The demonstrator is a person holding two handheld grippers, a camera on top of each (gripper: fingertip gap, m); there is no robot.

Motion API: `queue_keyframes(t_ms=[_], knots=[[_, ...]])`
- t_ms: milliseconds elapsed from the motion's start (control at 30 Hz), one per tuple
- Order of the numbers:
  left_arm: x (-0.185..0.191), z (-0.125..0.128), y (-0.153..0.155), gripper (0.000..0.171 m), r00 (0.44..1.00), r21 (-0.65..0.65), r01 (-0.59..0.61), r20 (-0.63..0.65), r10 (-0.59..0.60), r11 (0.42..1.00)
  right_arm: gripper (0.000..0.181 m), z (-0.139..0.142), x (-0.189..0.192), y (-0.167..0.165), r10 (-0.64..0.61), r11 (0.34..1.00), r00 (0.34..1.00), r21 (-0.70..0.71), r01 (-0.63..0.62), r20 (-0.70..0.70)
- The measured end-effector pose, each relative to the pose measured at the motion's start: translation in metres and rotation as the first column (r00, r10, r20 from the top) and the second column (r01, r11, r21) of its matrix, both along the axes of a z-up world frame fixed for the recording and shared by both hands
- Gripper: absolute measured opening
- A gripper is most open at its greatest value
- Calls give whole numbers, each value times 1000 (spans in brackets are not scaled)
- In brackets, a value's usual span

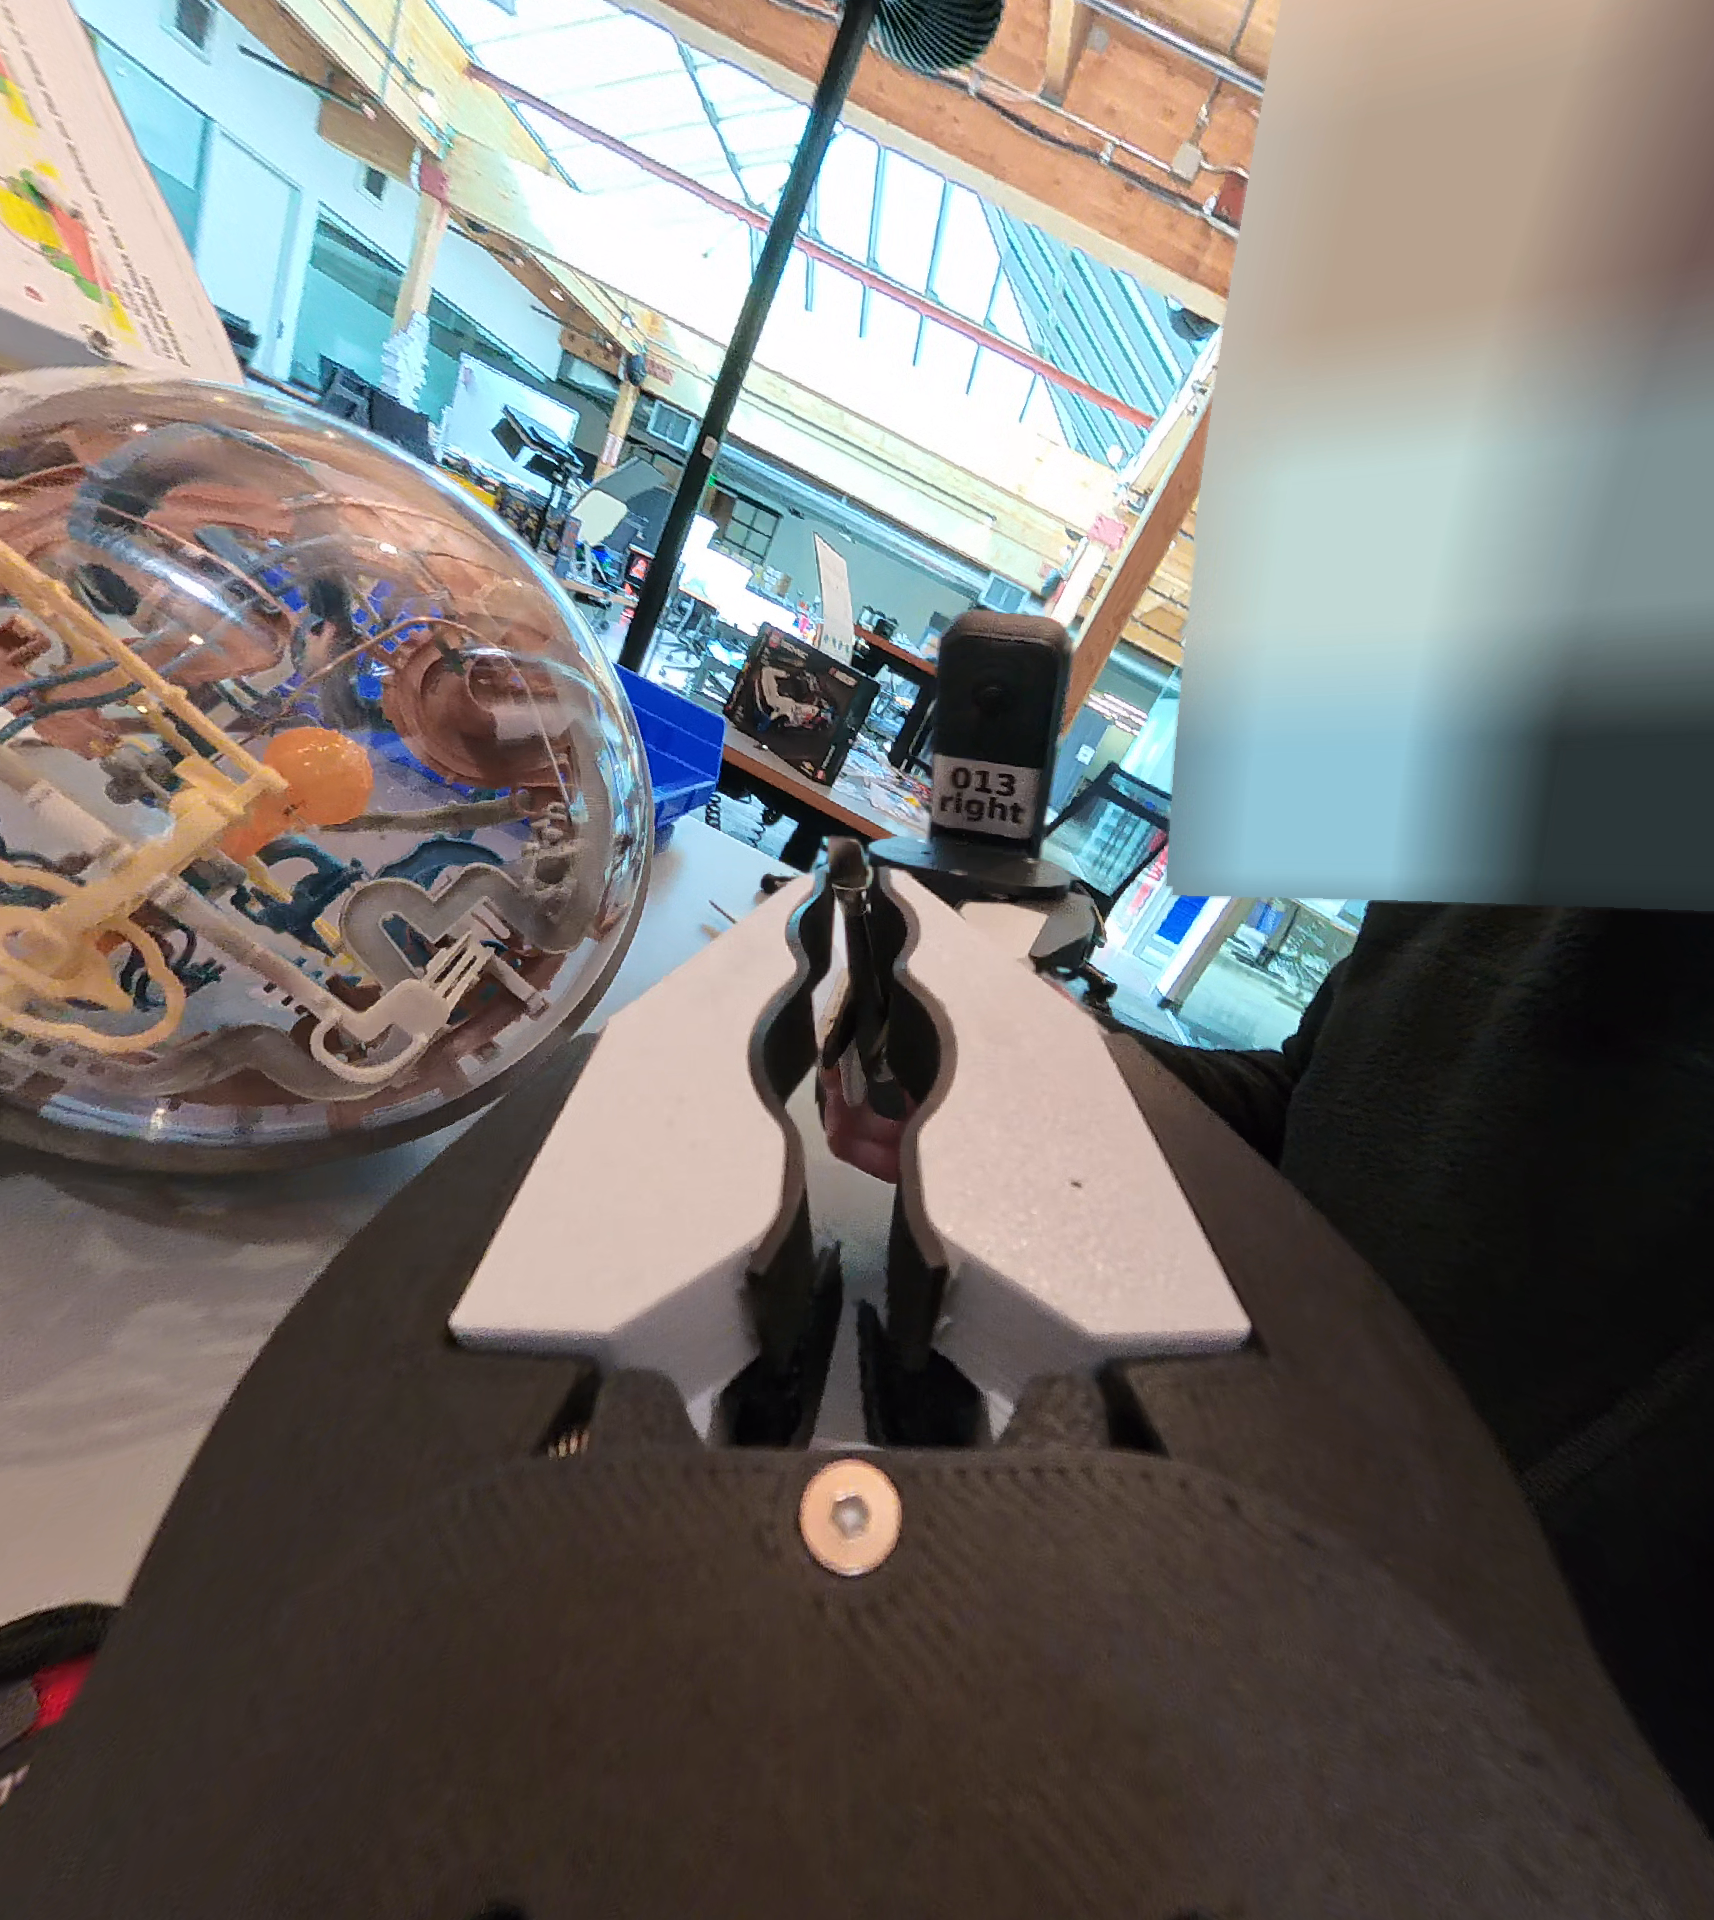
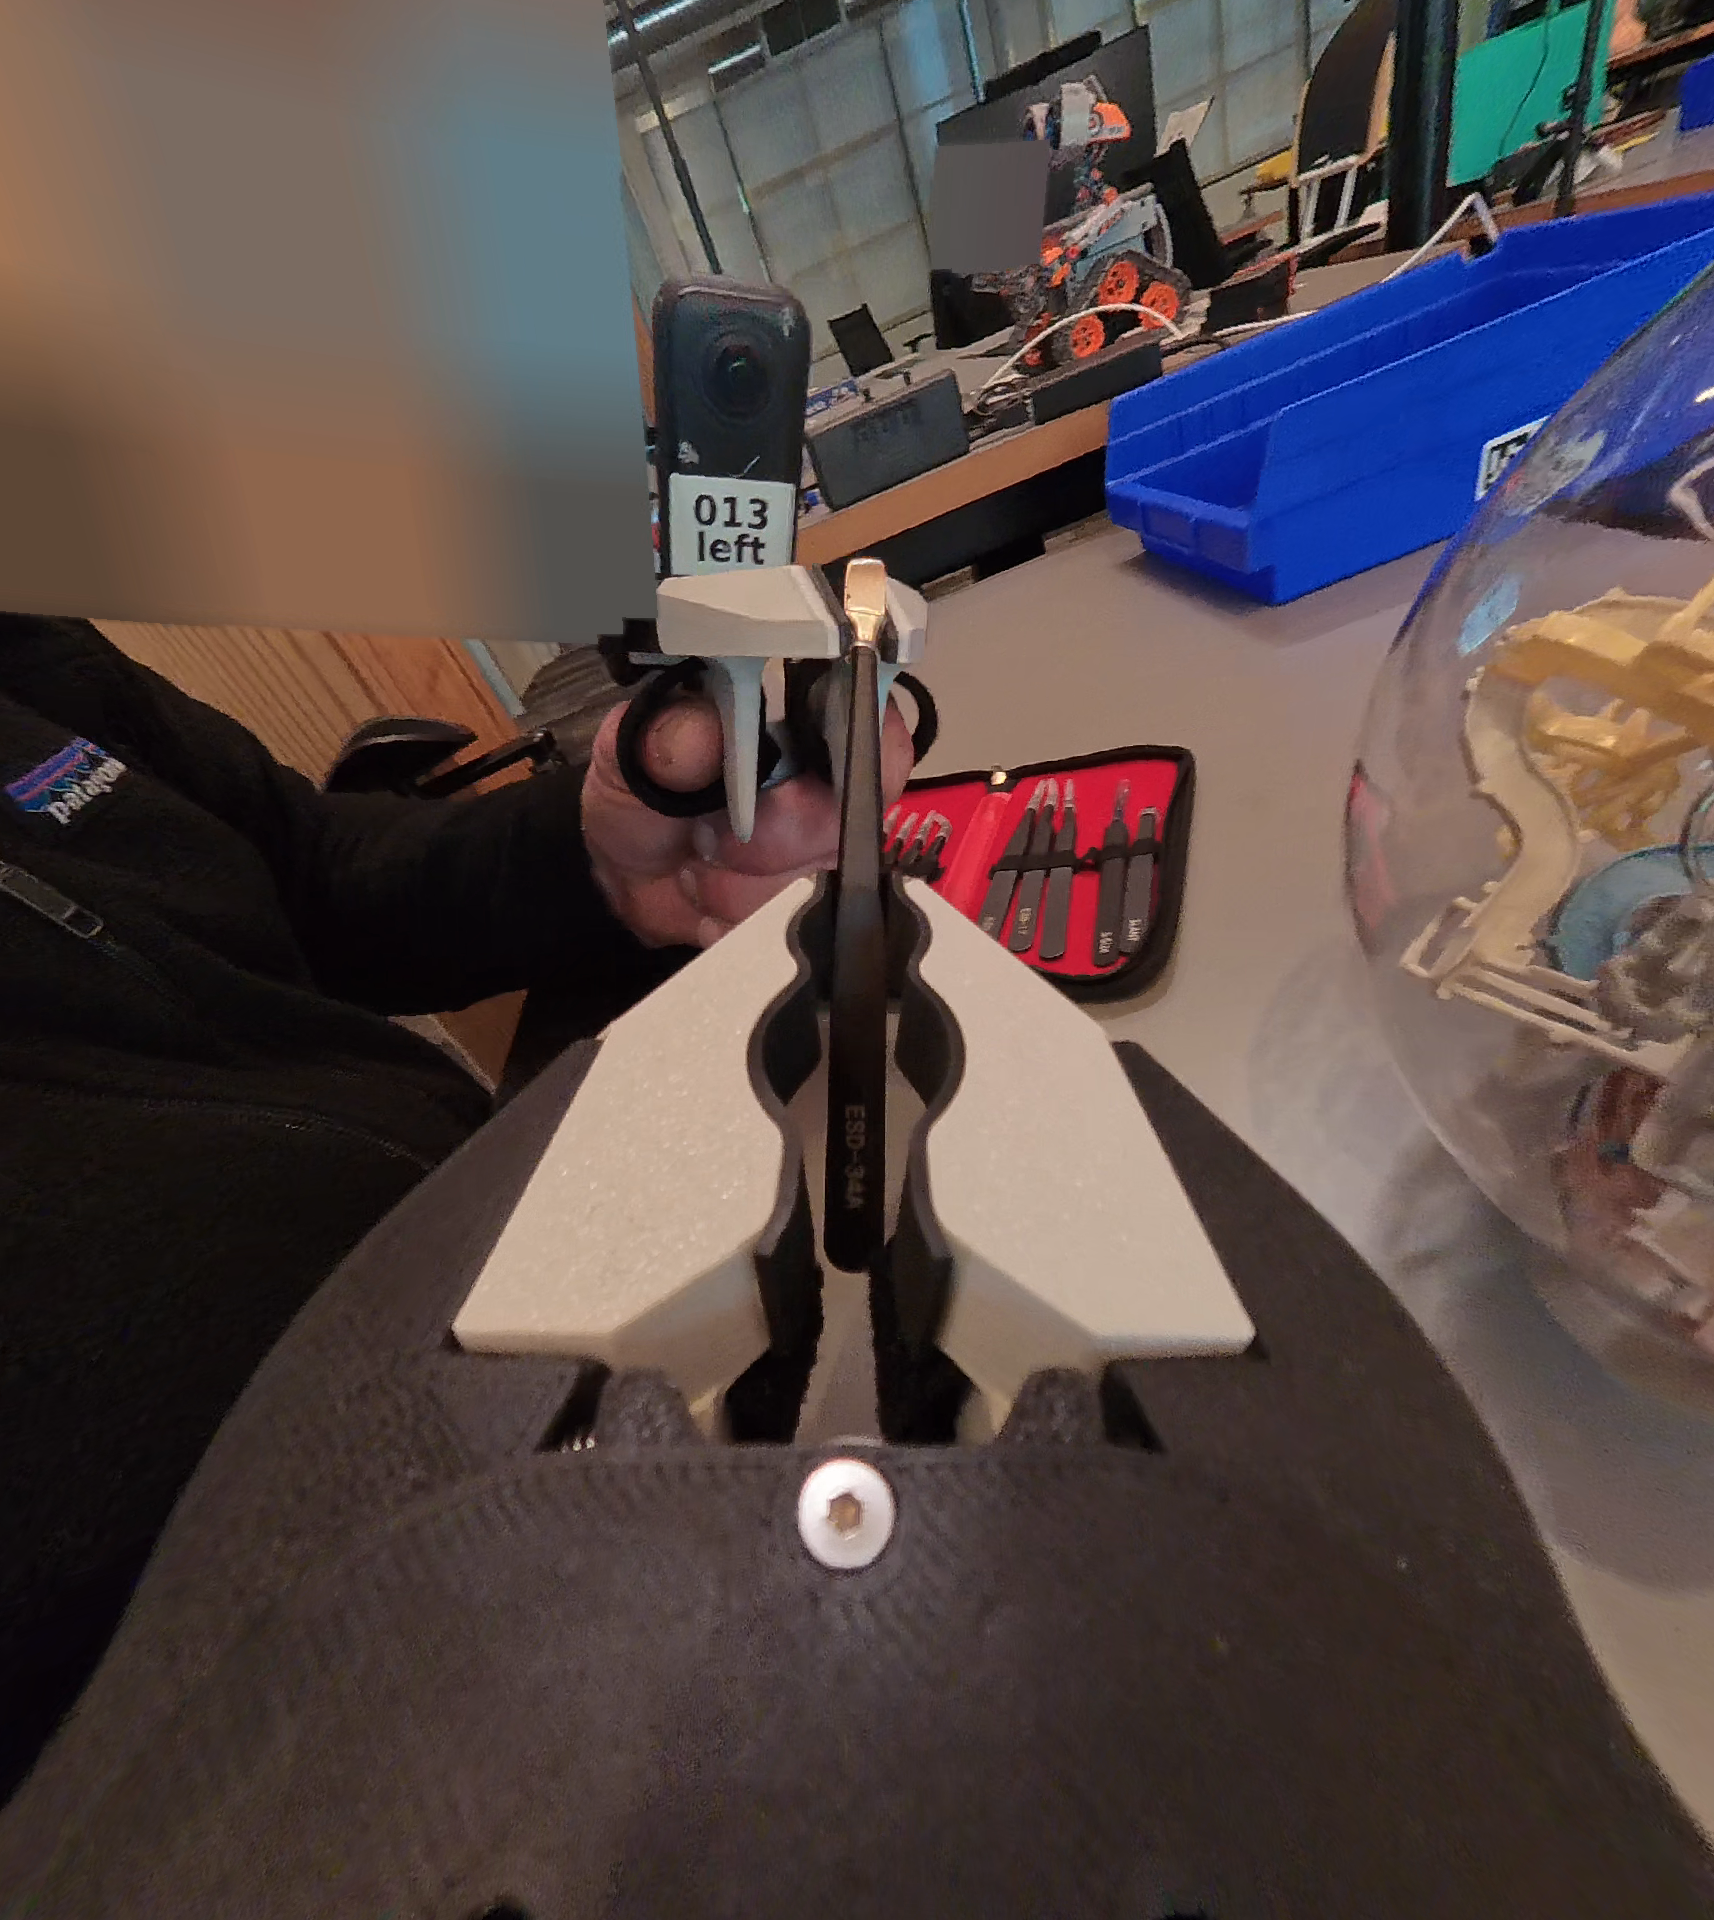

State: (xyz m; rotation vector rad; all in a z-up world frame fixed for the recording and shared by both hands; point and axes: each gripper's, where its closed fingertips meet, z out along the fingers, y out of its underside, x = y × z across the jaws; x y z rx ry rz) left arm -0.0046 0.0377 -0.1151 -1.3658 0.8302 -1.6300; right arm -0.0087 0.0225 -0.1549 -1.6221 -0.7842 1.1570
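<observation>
Tweezers (image 1: 858,997) run lengthwise down the narrow gap between the left gripper (image 1: 848,914) fingers in the left wrist view, which look closed on them, though dark and partly hidden. This gripper tilts upward toward the ceiling, low over the grey bench (image 1: 105,1299). Just to its left sits a clear plastic ball (image 1: 240,769) holding a coloured maze, apart from the fingers. Beyond the tips, the right gripper faces back, its camera (image 1: 1000,717) upright.

Right wrist view: the right gripper (image 2: 858,914) fingers clamp the black shaft of the tweezers (image 2: 855,1039). Their bare metal end (image 2: 863,608) rises into the left gripper's (image 2: 868,623) grey fingers, so both grippers hold one tool, end to end and facing each other. A hand (image 2: 728,831) grips the left gripper's finger loops. The tweezers look light, thin, stiff and smooth, so likely to slip or twist; the broad coated middle seems the surest hold. An open red case (image 2: 1050,862) of more tweezers lies on the bench behind, a blue bin (image 2: 1352,447) farther back, the ball at right.
</observation>
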Motion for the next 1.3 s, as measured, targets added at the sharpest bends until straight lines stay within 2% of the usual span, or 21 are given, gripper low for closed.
queue_keyframes(t_ms=[133,200,267,400,533,567,667,733,800,967,1233,1300], knots=[[1,-2,5,1,998,-57,-58,19,59,997,6,-3,6,9,-145,979,972,166,115,186],[1,-2,8,1,995,-81,-96,22,98,992,6,-3,11,15,-259,940,920,295,170,294],[1,-3,11,1,990,-130,-131,31,137,983,6,-3,16,20,-386,874,835,445,195,392],[1,-11,18,1,978,-234,-196,24,207,952,6,-6,23,27,-539,768,696,617,173,475],[-1,-17,19,1,972,-313,-213,30,234,925,6,-9,25,28,-571,736,655,661,142,495],[-2,-18,18,0,971,-318,-214,30,236,924,6,-10,24,27,-564,737,658,663,130,499],[-1,-16,11,1,980,-223,-198,-8,201,955,6,-9,26,24,-508,766,708,634,111,490],[0,-15,8,1,984,-170,-176,-29,174,970,5,-6,25,18,-401,835,797,538,116,451],[3,-15,4,1,986,-123,-160,-61,154,979,6,-6,28,15,-344,868,838,484,111,424],[8,-25,-3,0,990,-149,-109,-101,95,983,6,-13,36,9,-368,813,784,581,11,500],[14,-27,-9,2,995,-172,-52,-87,38,984,5,-13,45,7,-380,766,753,640,-70,537],[18,-30,-14,15,994,-167,-22,-111,3,986,5,-11,44,4,-372,753,755,651,-95,540]])
